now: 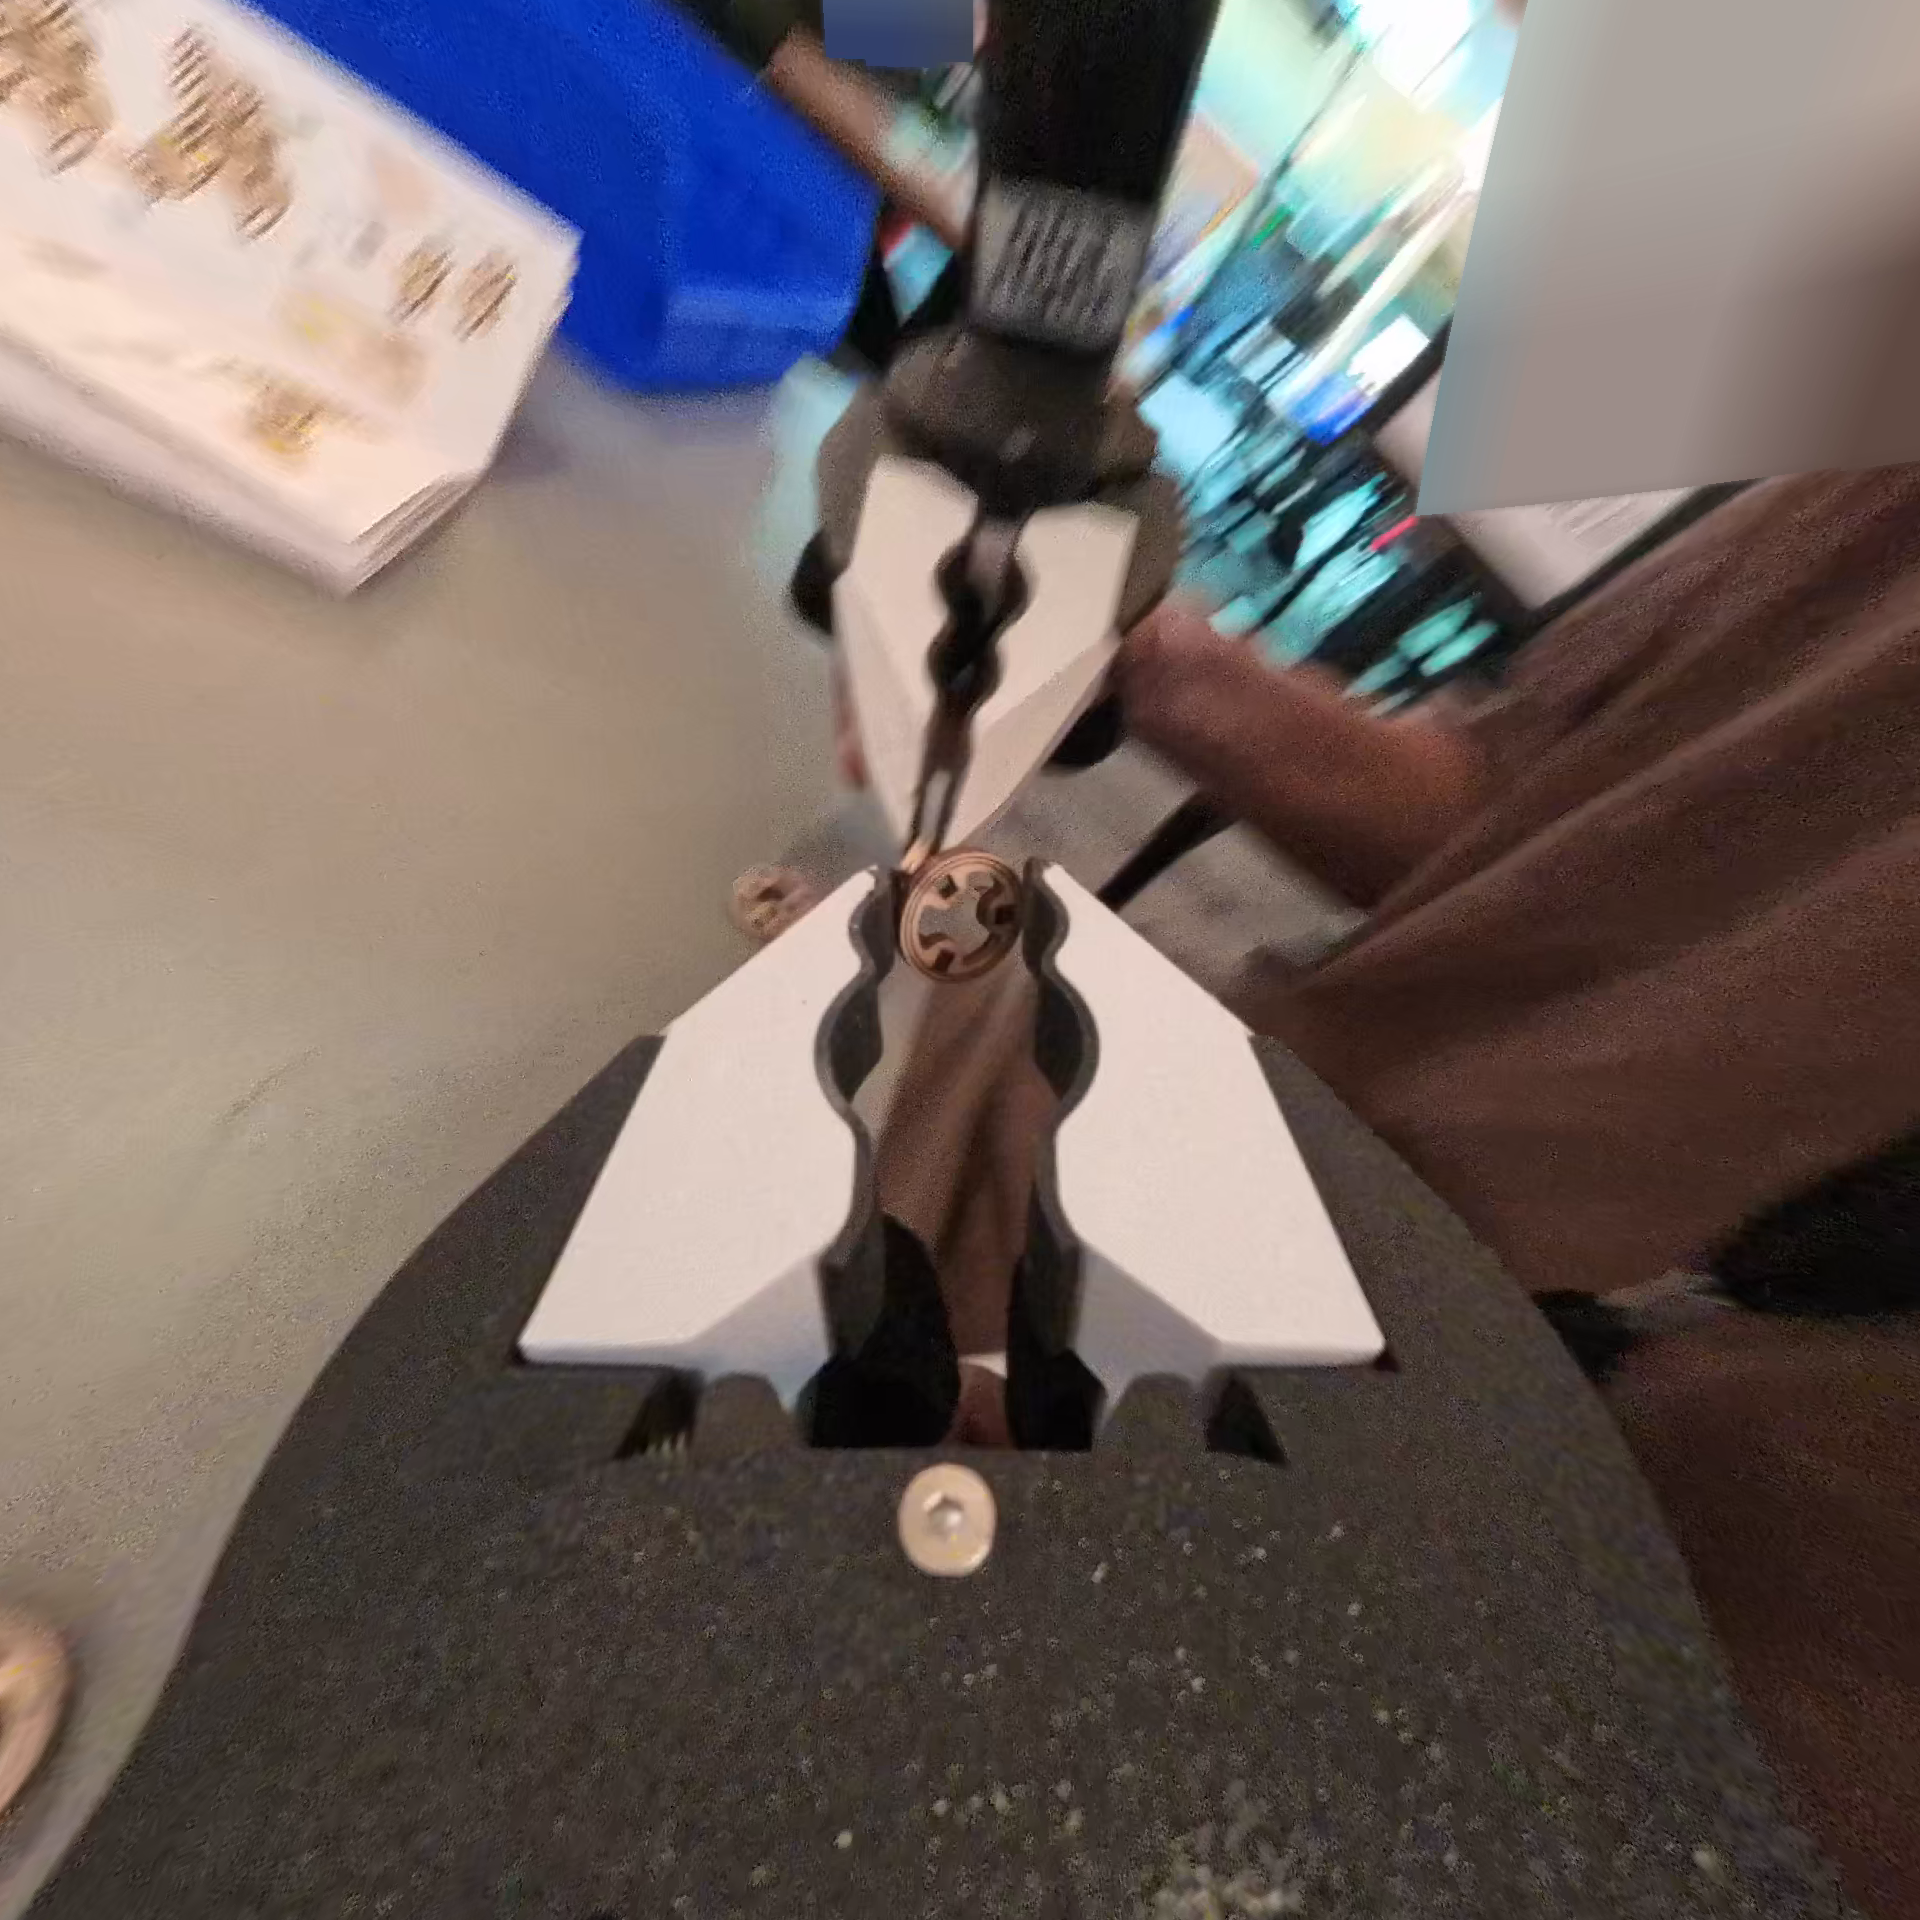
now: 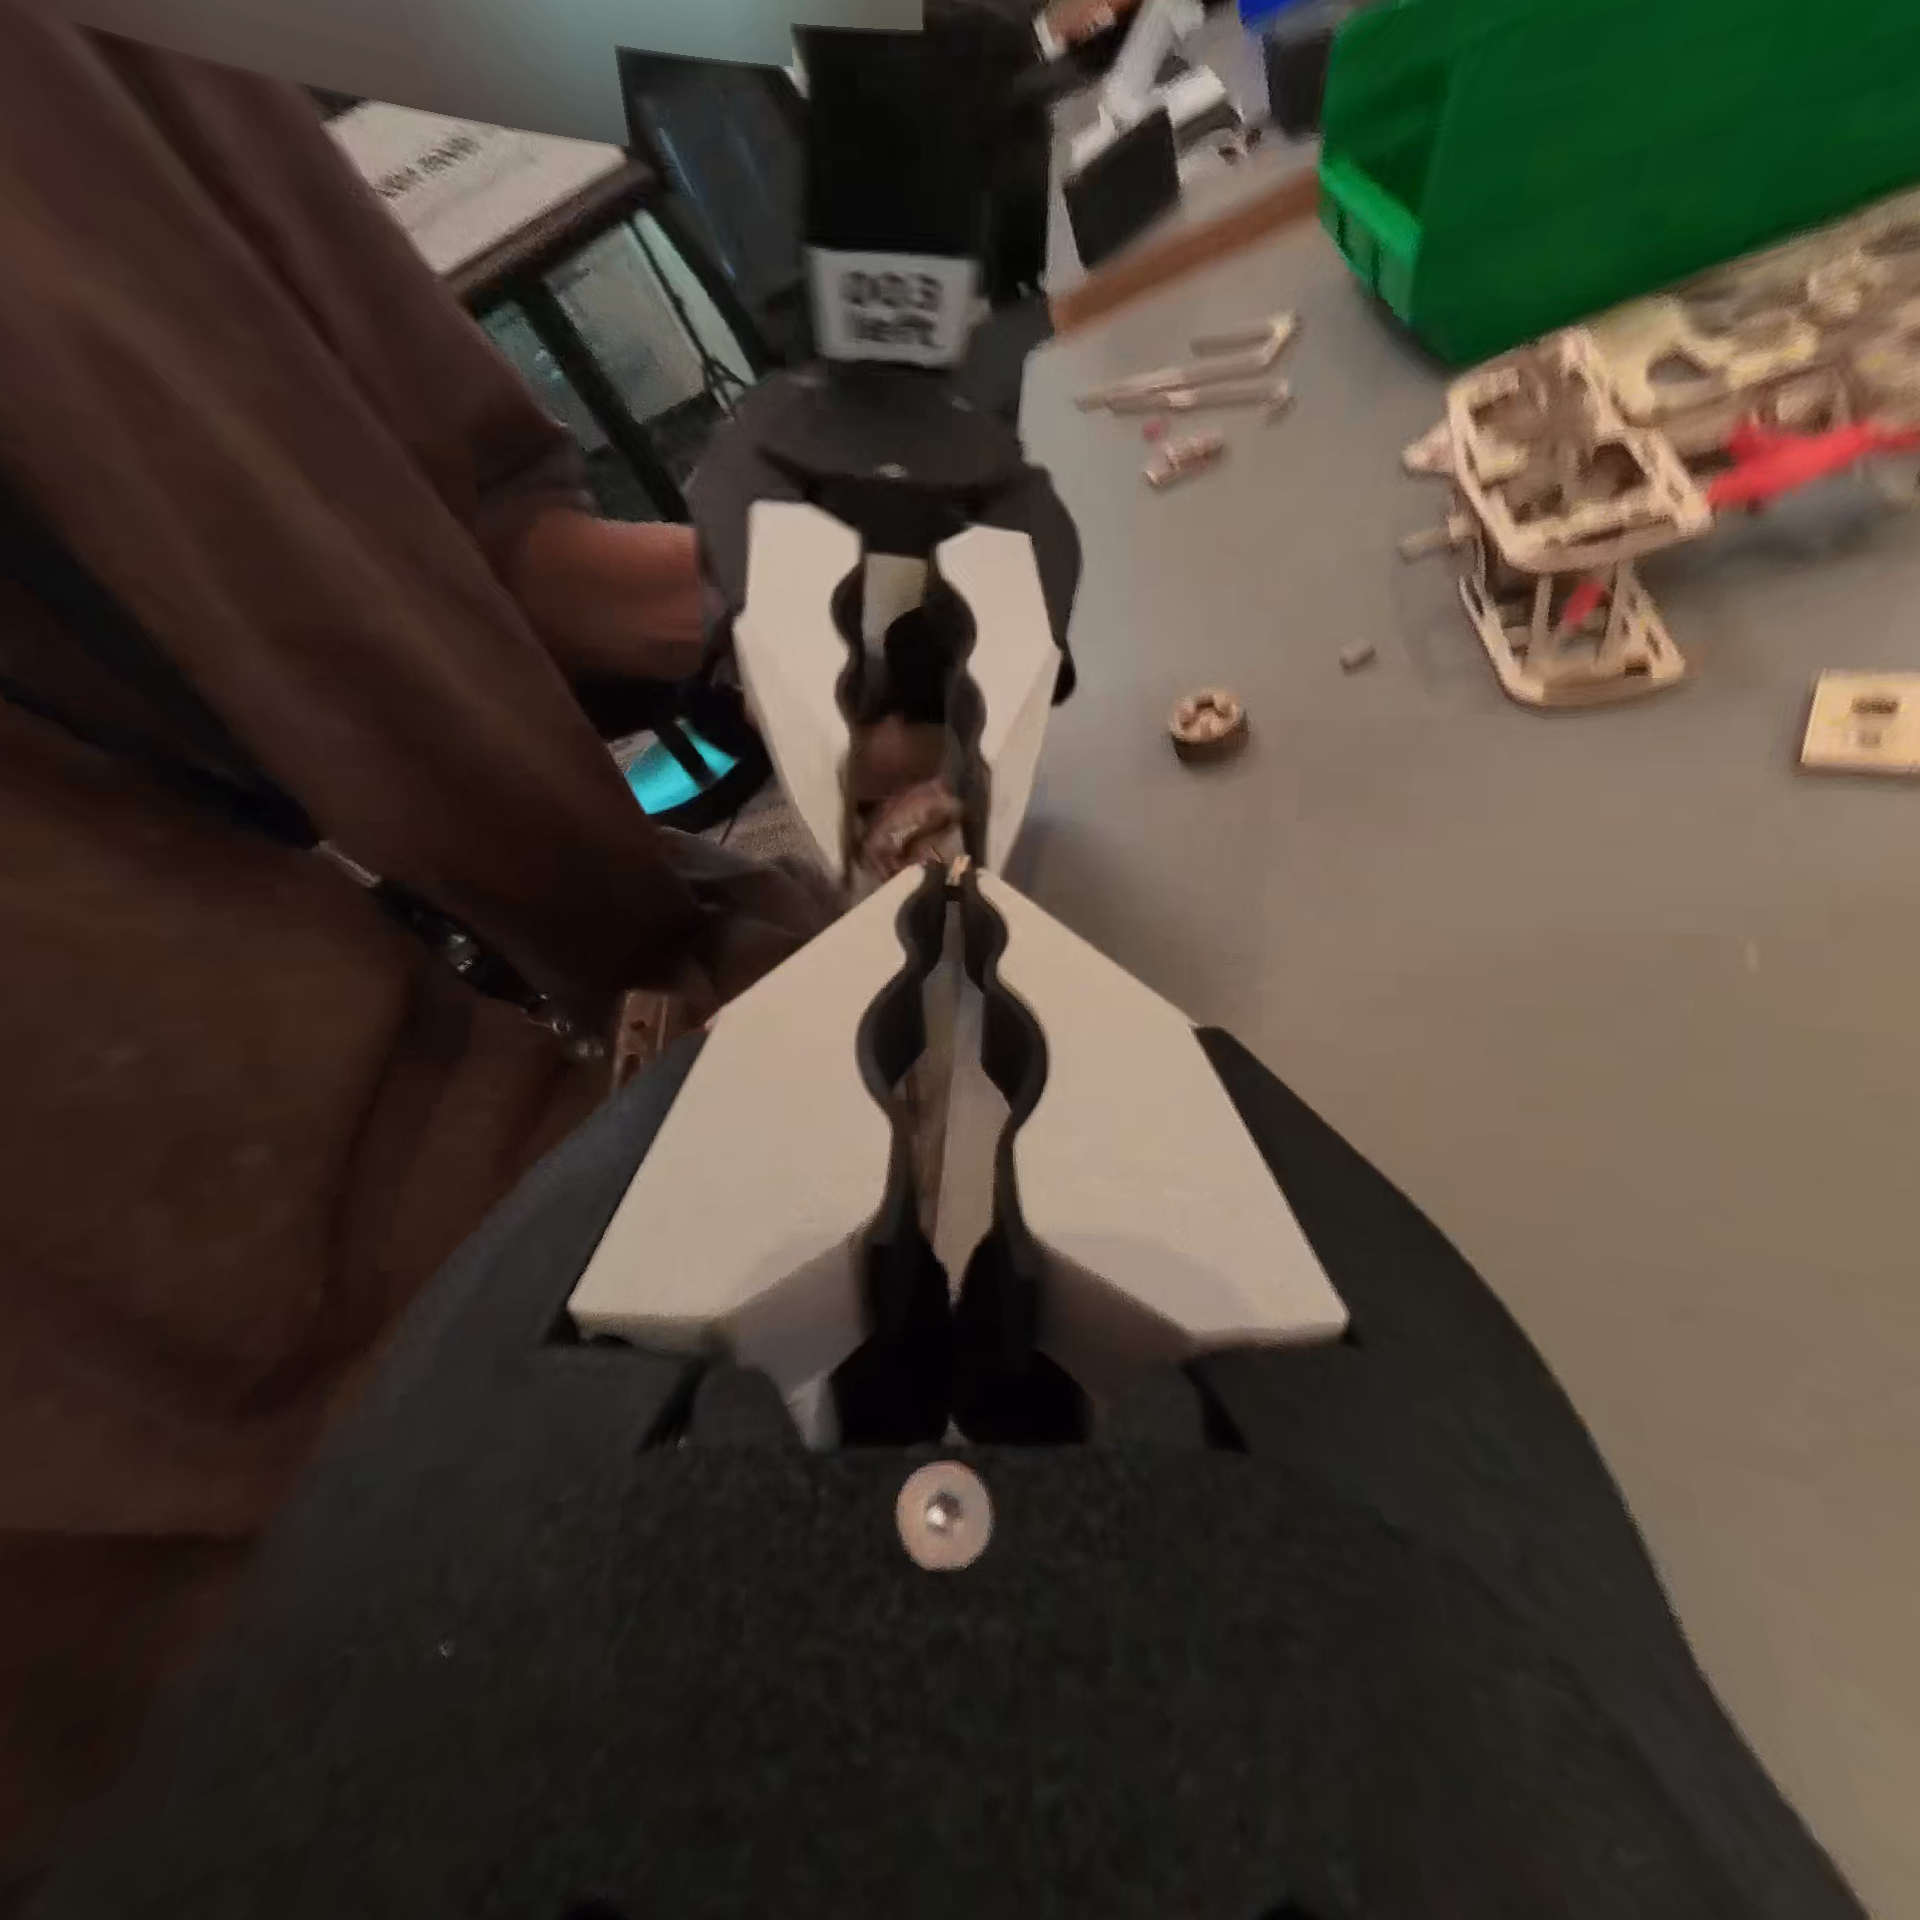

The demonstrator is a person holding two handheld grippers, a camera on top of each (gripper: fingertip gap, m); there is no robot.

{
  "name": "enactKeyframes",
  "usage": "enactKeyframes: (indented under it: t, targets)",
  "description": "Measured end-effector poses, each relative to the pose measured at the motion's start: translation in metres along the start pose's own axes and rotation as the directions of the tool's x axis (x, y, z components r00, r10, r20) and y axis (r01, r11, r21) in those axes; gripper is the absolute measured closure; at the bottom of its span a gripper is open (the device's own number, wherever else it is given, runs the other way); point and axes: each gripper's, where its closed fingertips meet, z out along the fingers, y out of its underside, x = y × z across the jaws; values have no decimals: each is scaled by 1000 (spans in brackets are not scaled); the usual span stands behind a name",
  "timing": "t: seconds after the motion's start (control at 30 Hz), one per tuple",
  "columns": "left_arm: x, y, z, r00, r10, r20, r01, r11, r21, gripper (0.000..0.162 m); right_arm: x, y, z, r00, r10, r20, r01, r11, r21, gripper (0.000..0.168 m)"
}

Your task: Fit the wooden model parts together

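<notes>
My left gripper (image 1: 958, 906) is shut on a small round wooden disc (image 1: 956, 920) with a cross-shaped cut-out, held edge to edge between the tips, above the table. My right gripper (image 2: 954, 883) faces it tip to tip and is shut on a small thin wooden piece (image 2: 956, 869). In the left wrist view the right gripper (image 1: 932, 831) brings that thin piece (image 1: 918, 856) against the disc's upper left rim. In the right wrist view the left gripper (image 2: 914, 831) holds the disc (image 2: 916, 816), which is partly hidden and blurred.
A second wooden disc (image 2: 1208, 724) lies on the grey table (image 2: 1455, 1039). A partly built wooden model (image 2: 1558, 540), loose sticks (image 2: 1195, 384), a wooden card (image 2: 1865, 722) and a green bin (image 2: 1610, 156) stand farther off. A booklet (image 1: 239, 260) and a blue bin (image 1: 644, 177) sit at the left. A person's brown sleeve (image 2: 260, 727) is close.
</notes>
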Motion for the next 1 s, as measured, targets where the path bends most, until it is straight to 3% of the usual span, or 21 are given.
enactKeyframes:
  t: [0.13,0.3,0.47,0.63,1.0]
  targets:
    - [37,-24,-12,963,-47,-264,80,990,116,141,-29,-44,-9,991,-107,81,94,983,156,167]
    - [61,-47,-23,857,-141,-496,266,945,191,142,-50,-59,-4,972,-216,96,203,971,129,167]
    - [75,-53,-28,716,-223,-661,421,894,155,141,-58,-67,-4,950,-308,41,306,950,59,166]
    - [79,-56,-27,649,-251,-718,477,869,127,141,-65,-69,-8,946,-322,29,321,946,47,167]
    - [81,-54,-24,623,-273,-733,487,869,90,142,-68,-66,-11,940,-342,4,342,940,16,166]
